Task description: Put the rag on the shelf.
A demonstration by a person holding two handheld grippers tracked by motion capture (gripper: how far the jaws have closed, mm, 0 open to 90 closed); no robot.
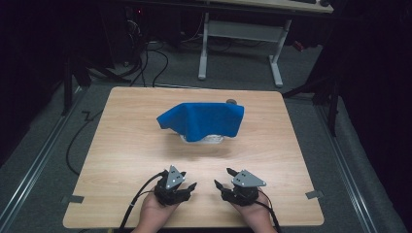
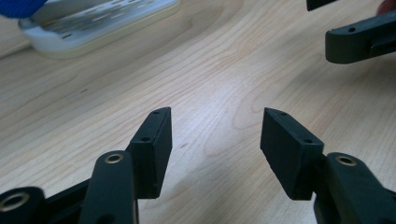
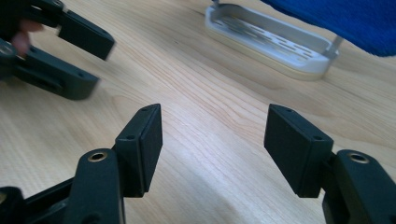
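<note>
The blue cloth (image 1: 201, 120) drapes over a white rack (image 1: 203, 139) mid-table, straight ahead of both grippers, long axis crosswise. The left gripper (image 1: 185, 180) and right gripper (image 1: 222, 178), both wide and empty, sit about equally near, with bare table (image 1: 121, 145) between.

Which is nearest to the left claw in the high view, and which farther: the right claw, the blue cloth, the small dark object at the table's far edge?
From the left claw:
1. Right claw, just beside it at the near edge.
2. Blue cloth, mid-table, draped over a white rack.
3. Small dark object, behind the cloth toward the far edge.
</note>
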